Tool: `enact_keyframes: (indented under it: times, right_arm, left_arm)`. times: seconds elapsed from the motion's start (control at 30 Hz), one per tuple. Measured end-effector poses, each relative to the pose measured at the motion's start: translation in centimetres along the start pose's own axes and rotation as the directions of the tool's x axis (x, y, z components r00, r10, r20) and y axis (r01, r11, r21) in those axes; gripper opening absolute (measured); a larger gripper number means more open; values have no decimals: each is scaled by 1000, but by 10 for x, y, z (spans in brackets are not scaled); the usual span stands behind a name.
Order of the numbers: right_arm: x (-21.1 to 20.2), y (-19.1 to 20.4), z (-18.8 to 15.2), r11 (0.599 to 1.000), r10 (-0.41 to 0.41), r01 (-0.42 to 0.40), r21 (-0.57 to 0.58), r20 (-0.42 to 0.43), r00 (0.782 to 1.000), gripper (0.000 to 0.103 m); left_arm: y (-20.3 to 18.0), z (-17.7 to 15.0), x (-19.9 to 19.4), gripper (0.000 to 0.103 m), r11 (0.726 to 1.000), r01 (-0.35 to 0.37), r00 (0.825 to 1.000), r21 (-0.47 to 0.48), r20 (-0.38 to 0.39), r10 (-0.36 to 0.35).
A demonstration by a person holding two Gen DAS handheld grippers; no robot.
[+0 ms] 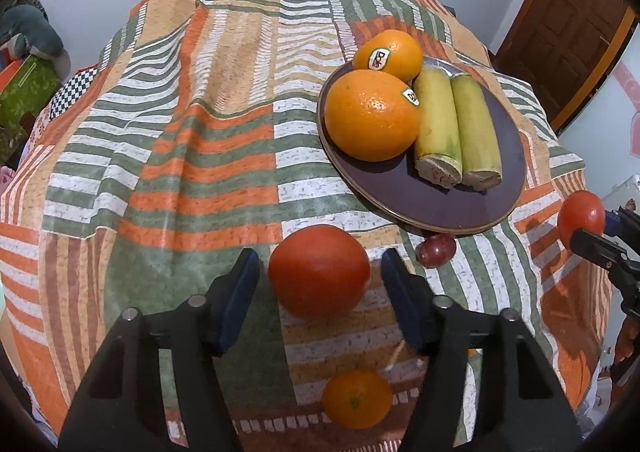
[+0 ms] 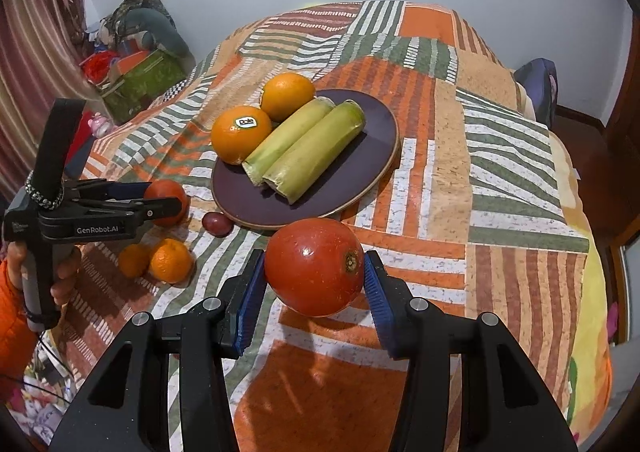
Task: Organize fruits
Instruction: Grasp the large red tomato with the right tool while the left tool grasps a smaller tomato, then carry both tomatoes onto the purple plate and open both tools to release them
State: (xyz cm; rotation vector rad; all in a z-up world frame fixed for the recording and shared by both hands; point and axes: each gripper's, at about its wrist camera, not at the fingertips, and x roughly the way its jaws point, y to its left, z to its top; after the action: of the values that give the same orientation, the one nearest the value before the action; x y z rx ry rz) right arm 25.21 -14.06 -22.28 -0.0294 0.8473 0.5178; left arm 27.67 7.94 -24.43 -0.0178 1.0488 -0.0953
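My right gripper (image 2: pixel 314 284) is clamped on a red tomato (image 2: pixel 315 266), both blue pads pressed to its sides, holding it clear of the striped tablecloth (image 2: pixel 516 188), just in front of the dark plate (image 2: pixel 376 156). My left gripper (image 1: pixel 320 276) straddles a second tomato (image 1: pixel 319 270) lying on the cloth; its jaws stand apart, with a gap showing on each side. The plate carries 2 oranges (image 2: pixel 240 134) and 2 green husked stalks (image 2: pixel 308 150). A grape (image 2: pixel 217 223) lies at the plate's edge, and 2 small mandarins (image 2: pixel 171 260) sit nearby.
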Motion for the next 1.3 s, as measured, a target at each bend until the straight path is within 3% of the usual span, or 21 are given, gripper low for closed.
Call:
enact_keyframes:
  times: [0.07, 0.67, 1.0, 1.3]
  right_arm:
    - [2, -1, 1, 1000, 2, -1, 3, -2, 1000, 45]
    - [-5, -5, 8, 1000, 2, -2, 9, 30, 1000, 45]
    - [-12, -13, 31, 1000, -19, 19, 1, 88, 996, 45]
    - [-3, -20, 52, 999, -37, 39, -9, 121, 992, 45]
  left_arm:
    - [-1, 0, 3, 53, 1000, -13, 1000, 6, -1, 13]
    - [-7, 2, -27, 52, 1000, -6, 998, 9, 67, 6]
    - [-32, 27, -57, 52, 998, 32, 988, 46, 149, -38]
    - [-54, 57, -59, 52, 995, 65, 979, 71, 186, -77]
